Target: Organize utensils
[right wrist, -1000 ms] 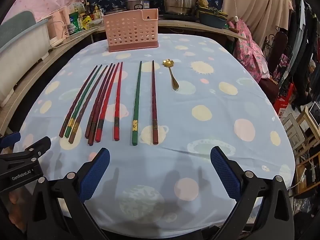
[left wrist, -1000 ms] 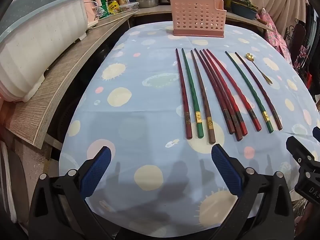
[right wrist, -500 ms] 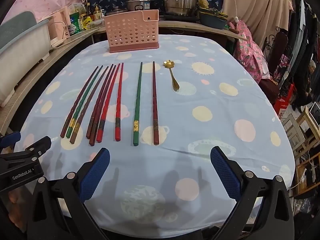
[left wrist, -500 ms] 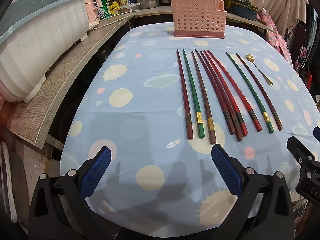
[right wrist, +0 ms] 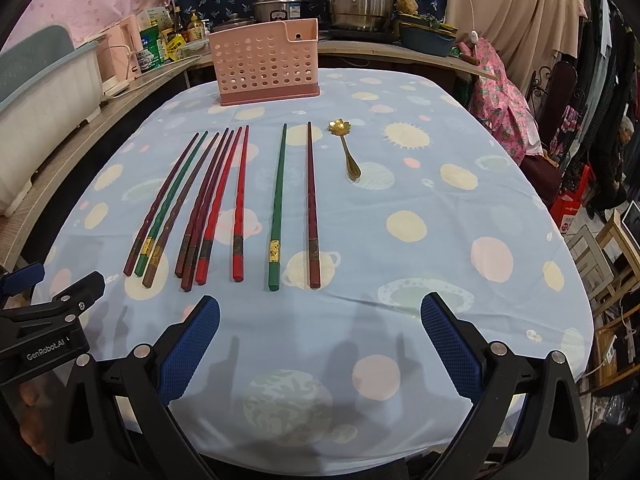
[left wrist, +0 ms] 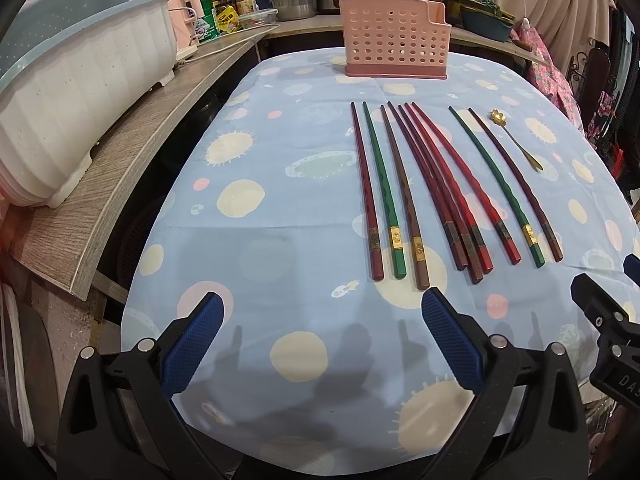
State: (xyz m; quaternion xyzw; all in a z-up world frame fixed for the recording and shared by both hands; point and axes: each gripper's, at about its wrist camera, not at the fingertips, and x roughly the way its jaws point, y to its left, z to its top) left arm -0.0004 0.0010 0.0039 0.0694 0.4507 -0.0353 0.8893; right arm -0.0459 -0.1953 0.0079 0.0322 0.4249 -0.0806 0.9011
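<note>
Now left gripper (left wrist: 320,340) agape, bare tablecloth (left wrist: 256,264) below, chopsticks (left wrist: 436,196) ahead

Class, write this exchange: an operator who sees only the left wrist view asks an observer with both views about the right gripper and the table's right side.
Operator: I see only the edge of the right gripper. Is it open?
Observer: Yes. The right gripper is wide open and holds nothing, short of the chopsticks.
Operator: What lies right of the spoon?
Observer: Nothing. Right of the spoon, the tablecloth is bare as far as its edge.
</note>
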